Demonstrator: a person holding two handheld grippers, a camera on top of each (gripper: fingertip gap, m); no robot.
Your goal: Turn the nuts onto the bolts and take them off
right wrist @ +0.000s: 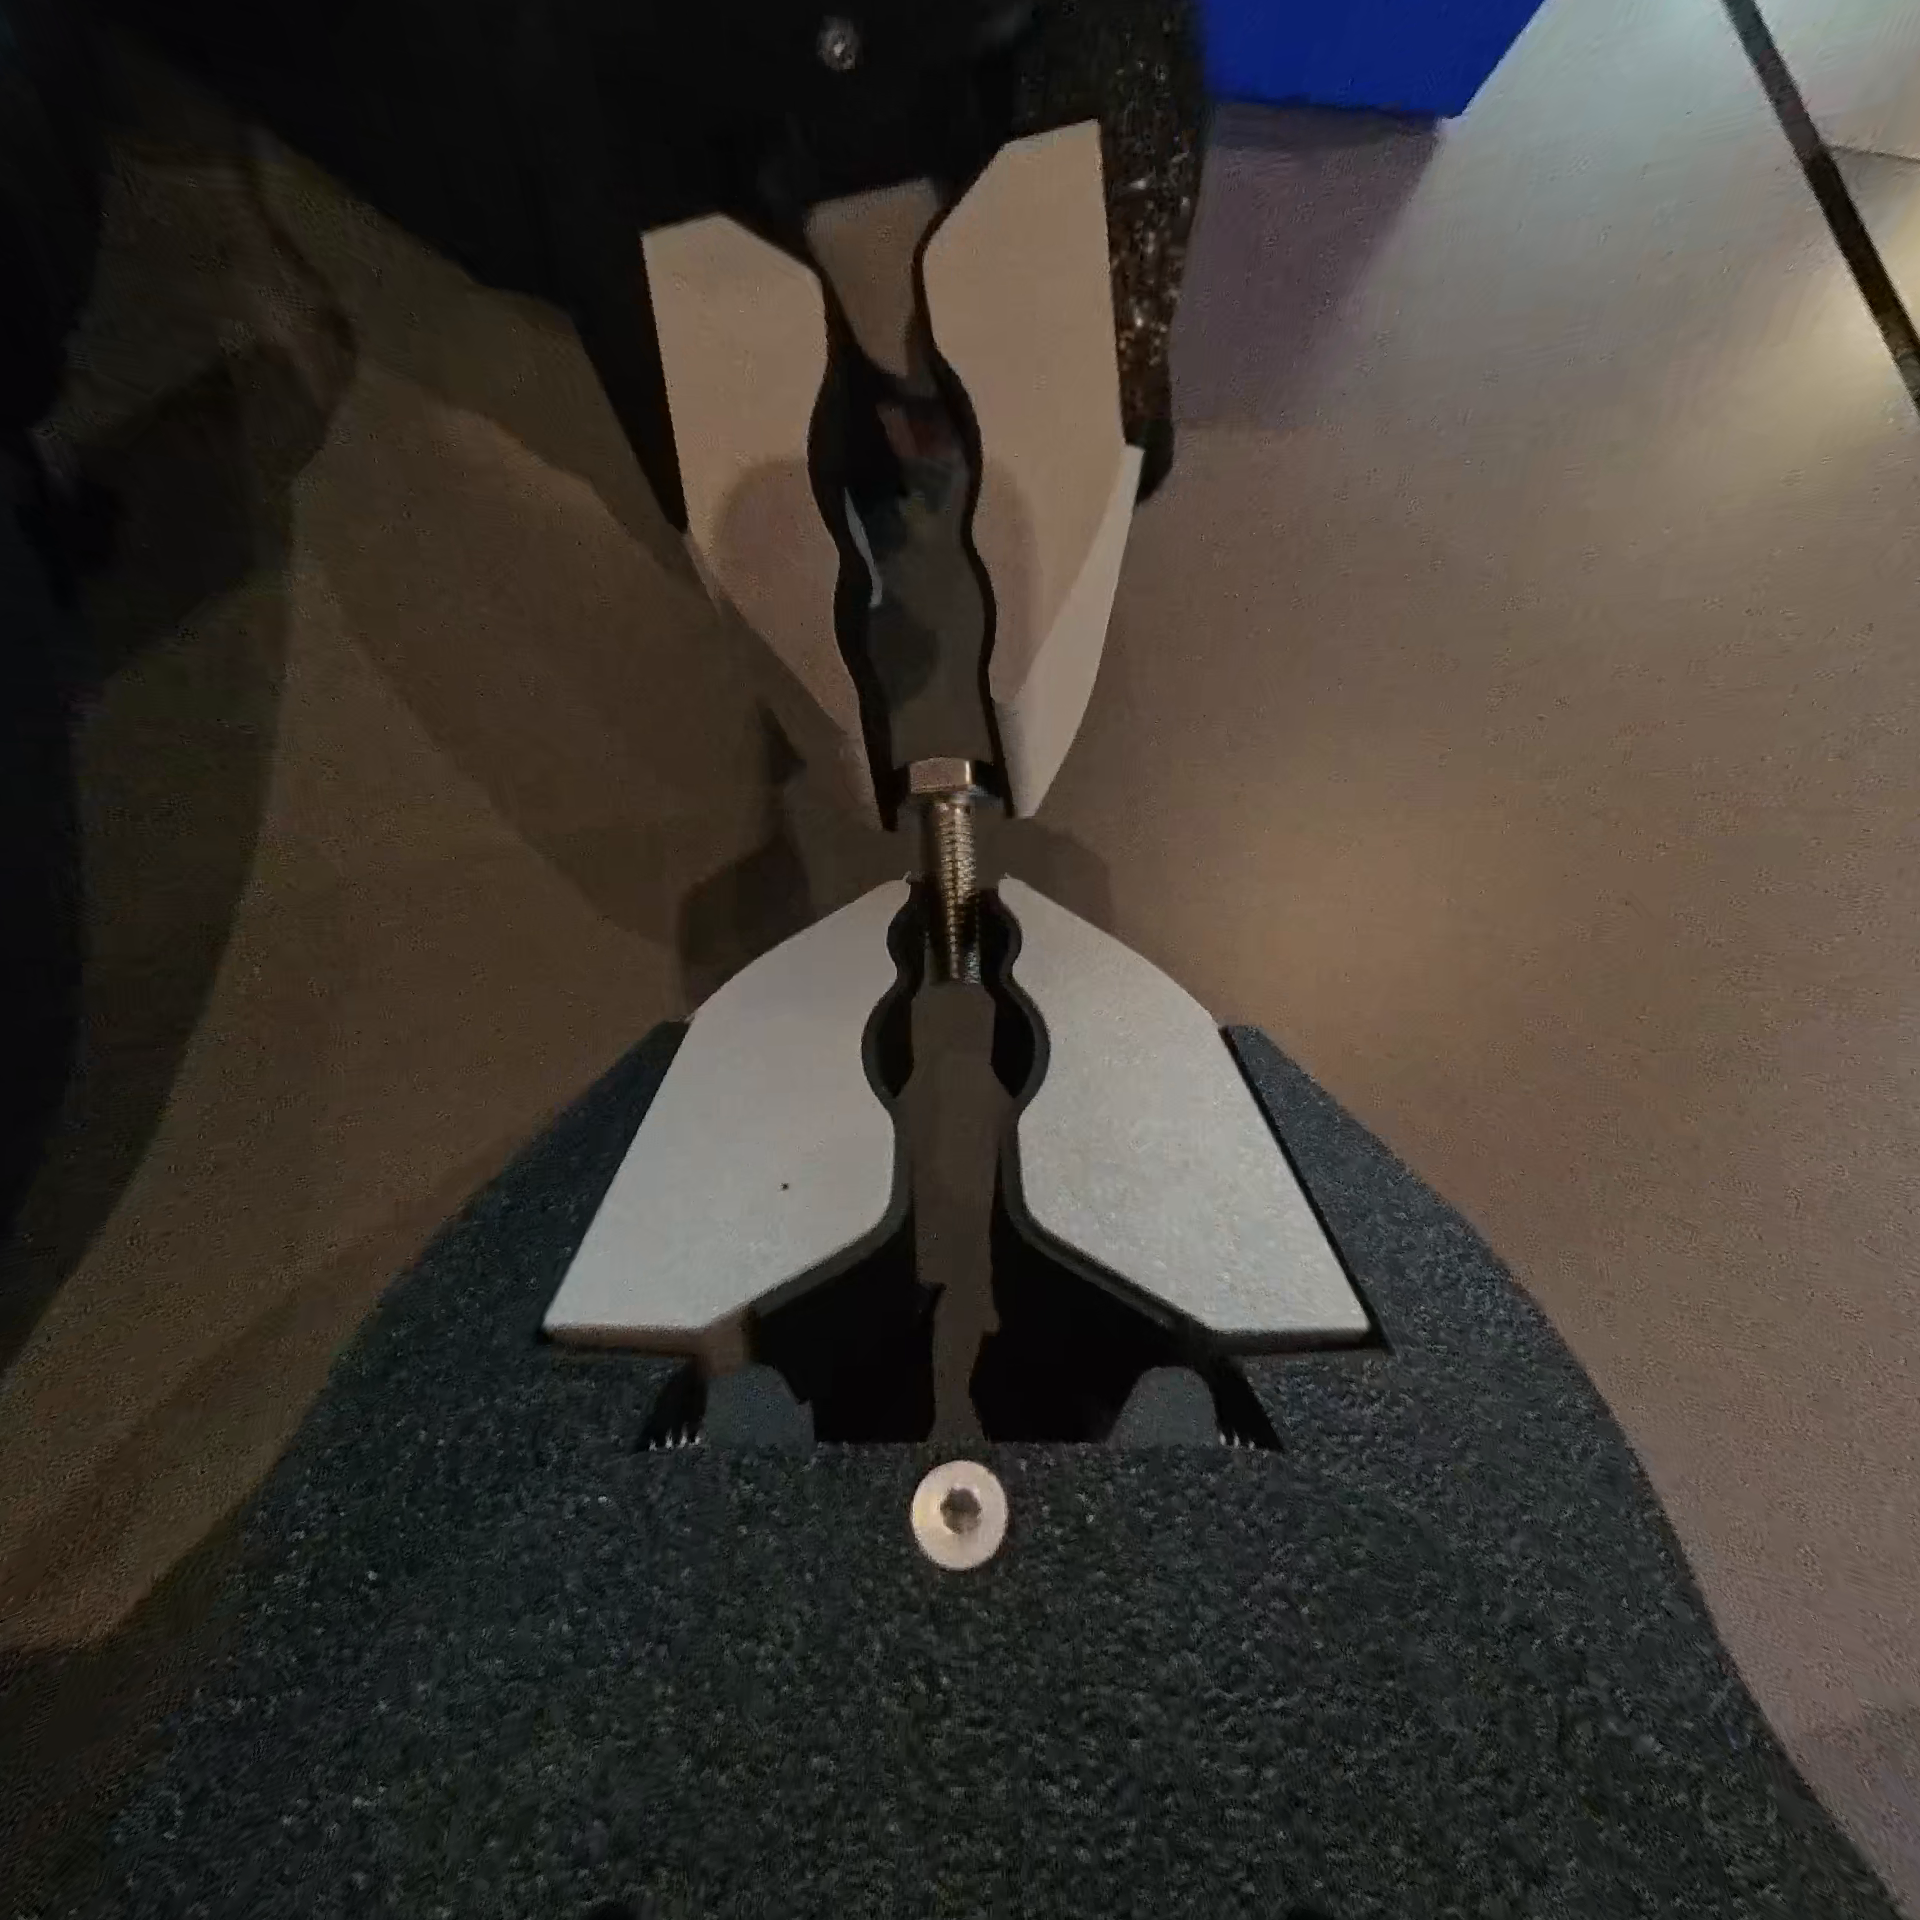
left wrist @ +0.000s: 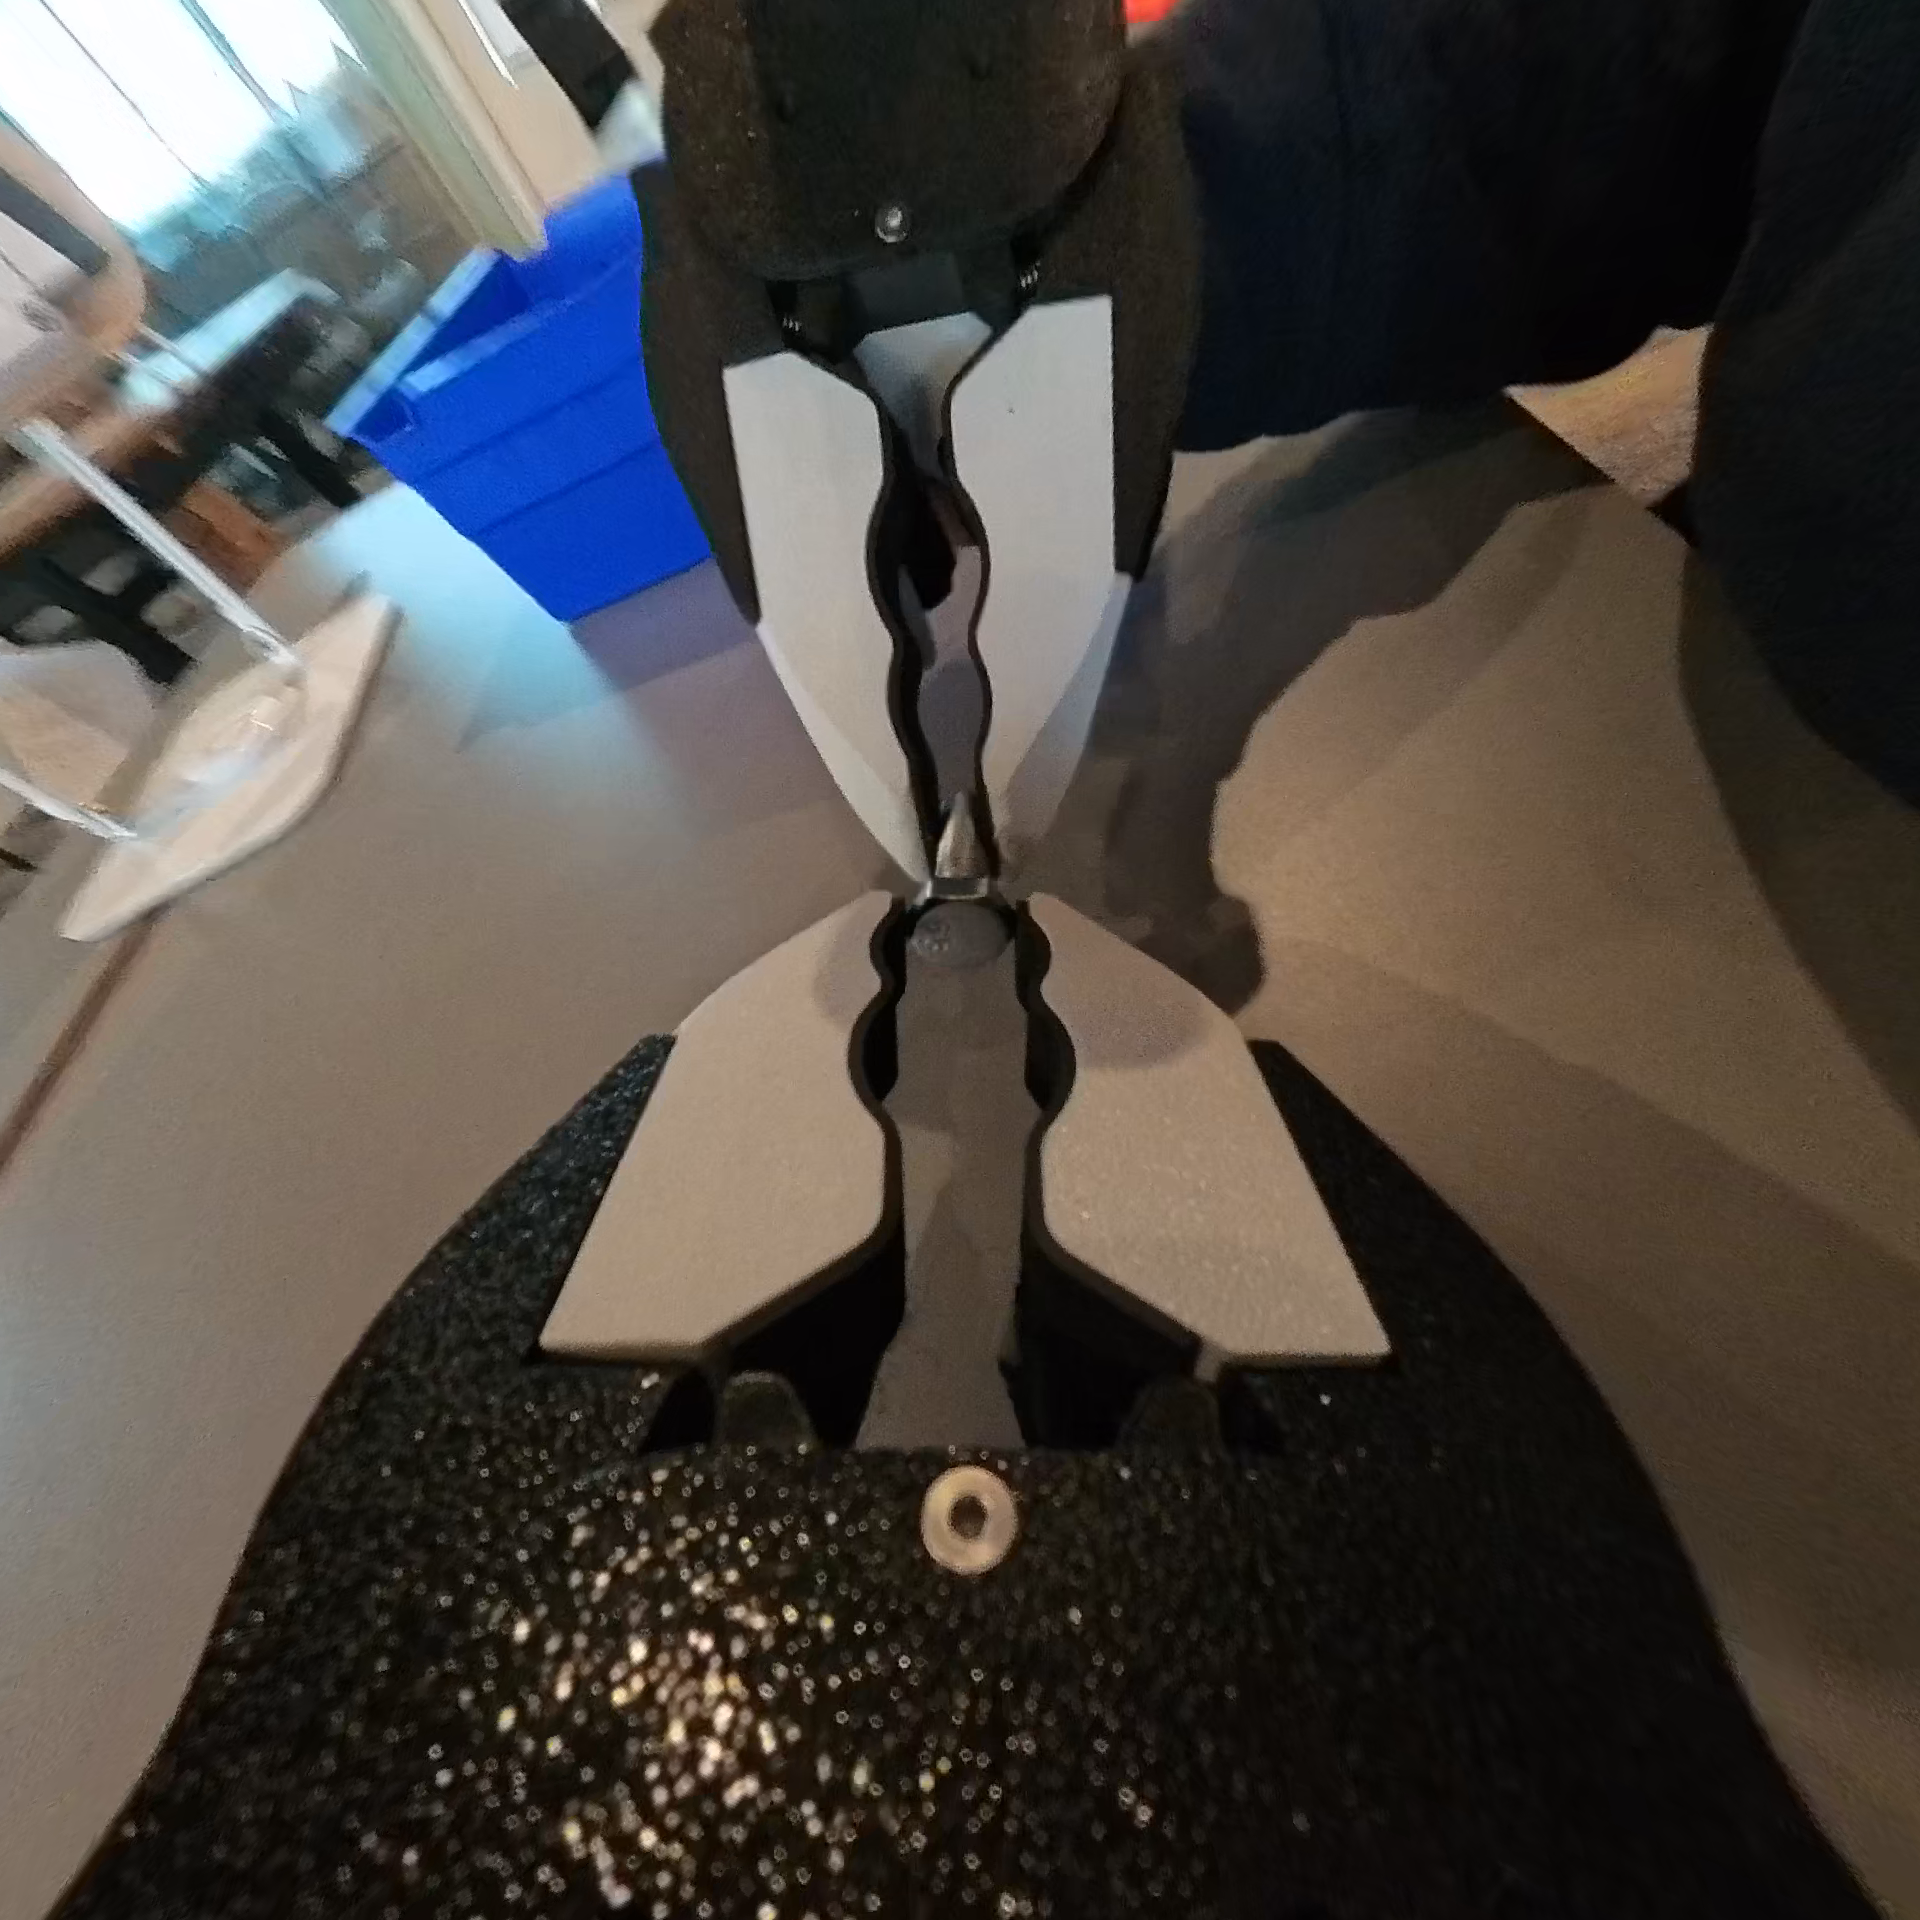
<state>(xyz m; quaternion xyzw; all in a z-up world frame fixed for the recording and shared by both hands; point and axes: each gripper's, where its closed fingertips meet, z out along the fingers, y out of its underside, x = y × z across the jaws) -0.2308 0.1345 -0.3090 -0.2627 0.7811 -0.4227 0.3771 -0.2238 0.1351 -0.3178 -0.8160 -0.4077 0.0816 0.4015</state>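
Observation:
A steel bolt [right wrist: 943, 862] is held in the air between my two grippers, which point tip to tip above a grey tabletop [left wrist: 364, 1091]. My left gripper [left wrist: 954, 920] is shut on the bolt's hex end [left wrist: 951, 935], whose flat face is turned toward the camera. In the right wrist view this hex piece [right wrist: 940, 775] sits at the left gripper's tips; whether a nut lies against it I cannot tell. My right gripper [right wrist: 954, 899] is shut on the threaded shank, which runs back between its fingers. In the left wrist view the shank [left wrist: 961, 836] enters the right gripper's tips.
A blue bin [left wrist: 540, 436] stands behind the grippers and also shows in the right wrist view [right wrist: 1340, 52]. A clear plastic stand [left wrist: 208, 748] sits at the left. A person's dark clothing [left wrist: 1558, 208] fills the upper right. A dark seam [right wrist: 1829, 208] crosses the surface. The tips of both grippers are at nearly the same place.

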